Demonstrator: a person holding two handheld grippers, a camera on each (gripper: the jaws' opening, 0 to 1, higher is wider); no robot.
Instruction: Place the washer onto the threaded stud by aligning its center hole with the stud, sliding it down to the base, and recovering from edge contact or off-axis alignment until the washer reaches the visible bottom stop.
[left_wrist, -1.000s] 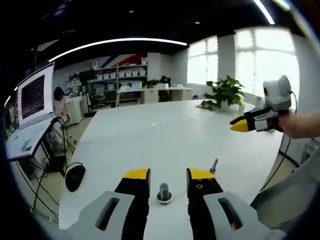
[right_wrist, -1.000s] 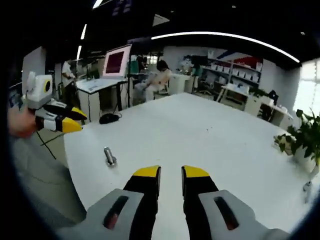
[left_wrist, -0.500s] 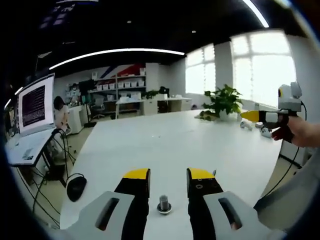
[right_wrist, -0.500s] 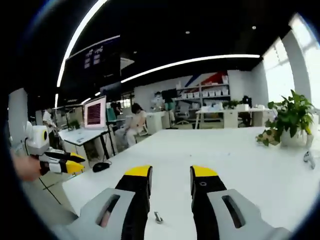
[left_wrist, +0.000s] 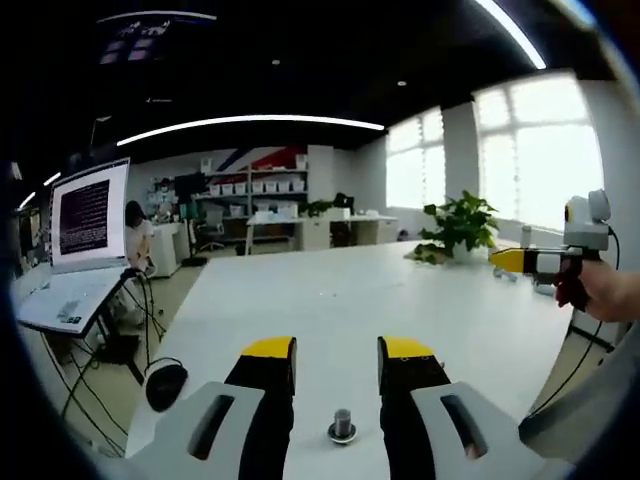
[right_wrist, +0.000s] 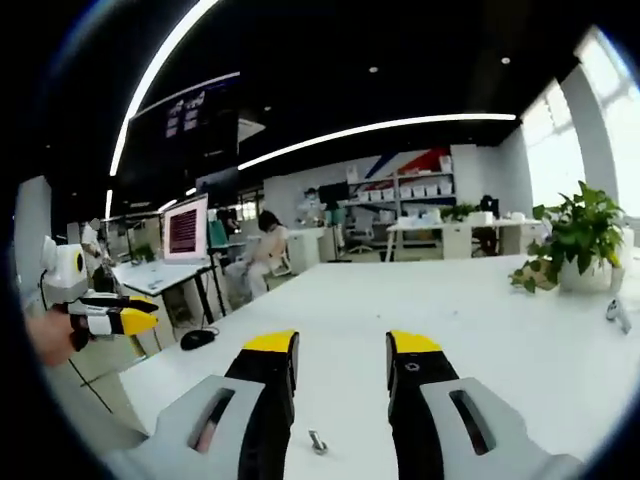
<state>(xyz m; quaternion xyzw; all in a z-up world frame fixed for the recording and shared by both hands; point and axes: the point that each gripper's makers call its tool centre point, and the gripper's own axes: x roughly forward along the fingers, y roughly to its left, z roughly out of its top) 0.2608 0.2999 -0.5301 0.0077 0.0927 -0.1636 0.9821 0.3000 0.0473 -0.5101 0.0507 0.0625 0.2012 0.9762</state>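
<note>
Both tongs hanging open over the white tabletop (left_wrist: 420, 300), nothing grabbed

Left tongs (left_wrist: 331, 349) sit apart with the threaded stud (left_wrist: 342, 424) upright between them, a washer (left_wrist: 342, 435) at its base. Right tongs (right_wrist: 341, 346) are apart too, a small metal piece (right_wrist: 317, 442) lying flat between them.

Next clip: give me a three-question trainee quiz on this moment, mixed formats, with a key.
1. True or false: the left claw is open with the stud standing between its jaws on the table.
2. What lies between the right claw's jaws? A) a small metal part B) a plant C) a mouse
3. Fill in: the plant stands on the table's far ____ side in the right gripper view.

Key: 1 true; 2 A; 3 right
</note>
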